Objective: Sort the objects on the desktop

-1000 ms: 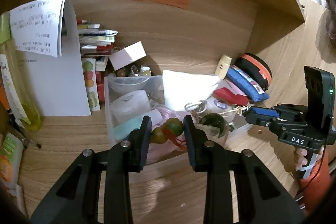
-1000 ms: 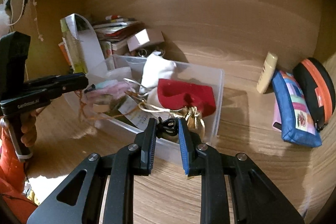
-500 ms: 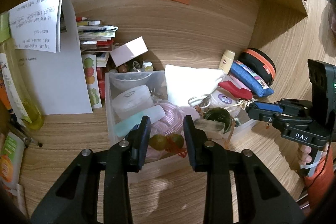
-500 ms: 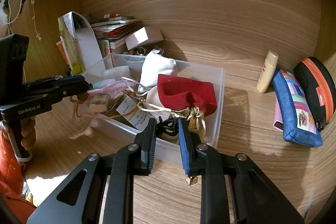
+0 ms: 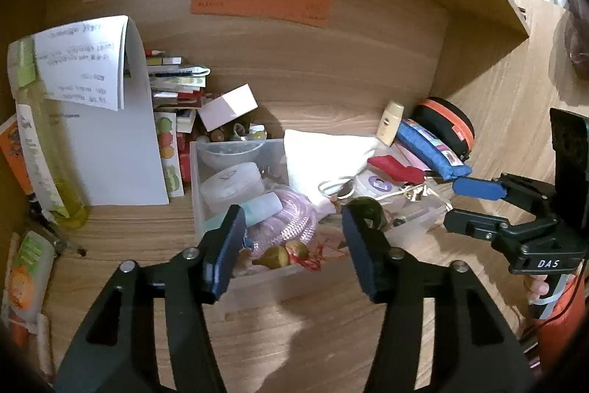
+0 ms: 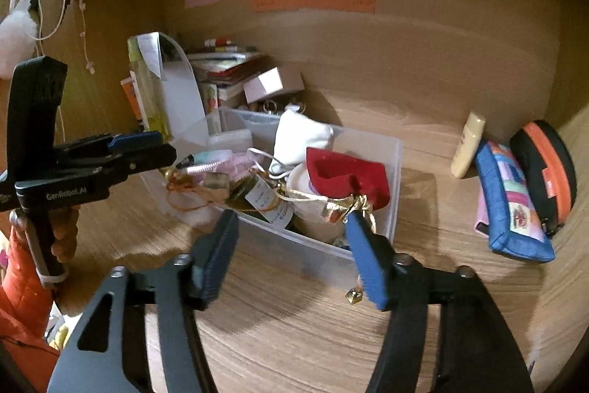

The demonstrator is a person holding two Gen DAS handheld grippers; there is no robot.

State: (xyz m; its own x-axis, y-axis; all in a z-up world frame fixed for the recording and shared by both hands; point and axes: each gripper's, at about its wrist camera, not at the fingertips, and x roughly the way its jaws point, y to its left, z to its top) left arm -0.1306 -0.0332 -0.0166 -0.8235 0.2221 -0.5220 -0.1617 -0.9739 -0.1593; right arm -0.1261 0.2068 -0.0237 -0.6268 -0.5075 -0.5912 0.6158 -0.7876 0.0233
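A clear plastic bin [image 5: 257,277] [image 6: 395,153] stands on the wooden desk, full of small things: a white pouch [image 5: 324,161] [image 6: 302,135], a red pouch [image 6: 346,172] [image 5: 395,168], a pink coil [image 5: 291,220], a round white tub [image 5: 232,183]. A bead charm with red tassel [image 5: 287,255] lies in the bin's front. My left gripper [image 5: 292,245] is open just above it, holding nothing. My right gripper [image 6: 291,253] is open at the bin's near wall; a gold-ribbon trinket [image 6: 346,205] hangs over the rim beside its right finger.
A blue pencil case [image 6: 511,205], an orange-black zip case [image 6: 548,168] and a cream tube [image 6: 467,144] lie right of the bin. Books, a white box [image 5: 228,105], a curled paper sheet [image 5: 110,120] and a yellow bottle [image 5: 48,150] stand at back left. The desk's back wall carries coloured notes.
Both grippers opened. The left let the bead charm drop into the bin's front. The right let go of the dark clip and gold trinket at the bin's rim and pulled back slightly.
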